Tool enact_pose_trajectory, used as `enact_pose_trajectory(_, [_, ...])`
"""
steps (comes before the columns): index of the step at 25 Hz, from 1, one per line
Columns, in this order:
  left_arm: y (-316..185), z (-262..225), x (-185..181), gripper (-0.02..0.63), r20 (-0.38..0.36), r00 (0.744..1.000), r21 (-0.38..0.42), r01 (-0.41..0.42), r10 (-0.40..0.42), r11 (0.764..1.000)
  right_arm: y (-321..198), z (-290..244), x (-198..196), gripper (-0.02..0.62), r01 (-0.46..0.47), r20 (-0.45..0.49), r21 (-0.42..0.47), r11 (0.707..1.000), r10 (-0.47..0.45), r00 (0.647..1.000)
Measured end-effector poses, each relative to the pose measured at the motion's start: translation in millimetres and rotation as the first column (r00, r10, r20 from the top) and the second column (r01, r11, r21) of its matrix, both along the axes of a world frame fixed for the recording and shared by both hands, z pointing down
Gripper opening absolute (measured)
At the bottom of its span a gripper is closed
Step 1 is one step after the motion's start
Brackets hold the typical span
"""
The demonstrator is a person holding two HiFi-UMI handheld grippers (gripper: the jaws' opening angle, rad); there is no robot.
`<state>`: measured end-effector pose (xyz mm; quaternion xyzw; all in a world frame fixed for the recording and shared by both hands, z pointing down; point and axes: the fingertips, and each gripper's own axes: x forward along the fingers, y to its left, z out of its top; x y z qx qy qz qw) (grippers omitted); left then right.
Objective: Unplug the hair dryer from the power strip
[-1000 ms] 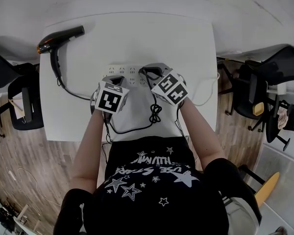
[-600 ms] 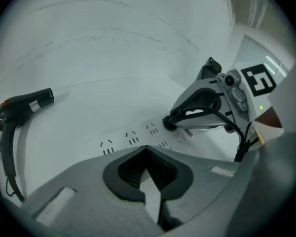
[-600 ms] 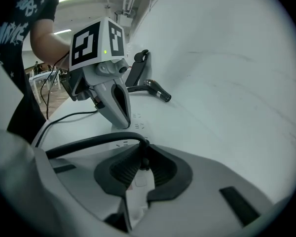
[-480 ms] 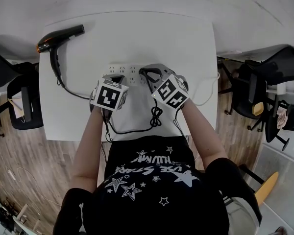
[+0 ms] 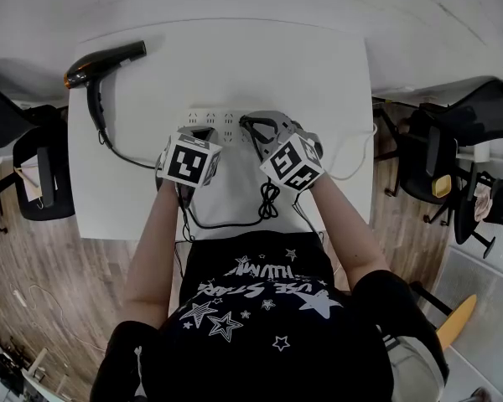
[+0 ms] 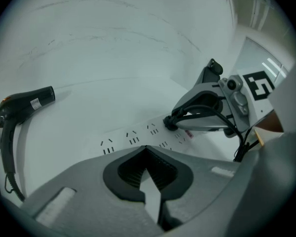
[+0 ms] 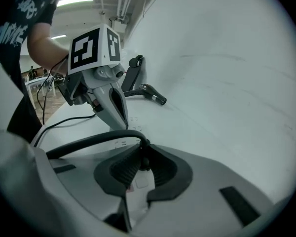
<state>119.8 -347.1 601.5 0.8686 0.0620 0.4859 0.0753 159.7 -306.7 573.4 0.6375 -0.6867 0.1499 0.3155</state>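
A white power strip [image 5: 222,126] lies mid-table. The black hair dryer [image 5: 99,65] rests at the far left corner, and its cable [image 5: 124,156] runs back toward me. My right gripper [image 5: 250,126] is shut on the dryer's black plug [image 7: 141,158], which sits at the strip's right end [image 6: 168,123]; whether the pins are out is hidden. My left gripper [image 5: 203,134] is shut, its tips [image 6: 147,148] down against the strip's near edge with nothing between them. In the right gripper view the left gripper [image 7: 122,124] stands just beyond the plug.
The dryer cable loops in a knot [image 5: 267,198] near the table's front edge. The strip's white cord [image 5: 352,171] trails off the right side. Black office chairs [image 5: 33,174] [image 5: 440,170] stand on the wooden floor at both sides.
The right gripper has rolled about its own axis, so its marker cube faces differently. Both hands have stayed in place, and the grip on the plug is unchanged.
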Motion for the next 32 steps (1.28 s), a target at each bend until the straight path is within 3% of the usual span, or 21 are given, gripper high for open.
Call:
enact_pose_trajectory(5, [0.2,0.3,0.2,0.008,0.002,1.0,0.002,-0.007,0.007,1.0,1.3,0.8,3.7,0.061,-0.049,0.097,0.047,0.998,0.044,0.994])
enact_pose_trajectory(10, [0.0,0.2,-0.2,0.008,0.004,1.0,0.005,-0.002,0.002,1.0,2.5,2.4,10.2,0.063,-0.152,0.243,0.082,0.985,0.128,0.962])
enact_pose_trajectory(13, [0.3,0.1,-0.3,0.008,0.002,1.0,0.004,0.004,-0.004,1.0,4.2,-3.1,9.2,0.063,-0.146,0.212,0.094,0.985,0.124,0.969])
enact_pose_trajectory(17, [-0.8,0.4,0.2,0.008,0.002,1.0,0.0,0.0,0.0,1.0,-5.4,-42.3,13.0,0.06,-0.132,0.163,0.202,0.971,0.099,0.982])
enact_pose_trajectory(32, [-0.4,-0.2,-0.9,0.008,-0.009,1.0,0.0,0.002,-0.002,1.0,6.7,-58.3,6.4,0.06,-0.157,0.185,0.177,0.972,0.124,0.975])
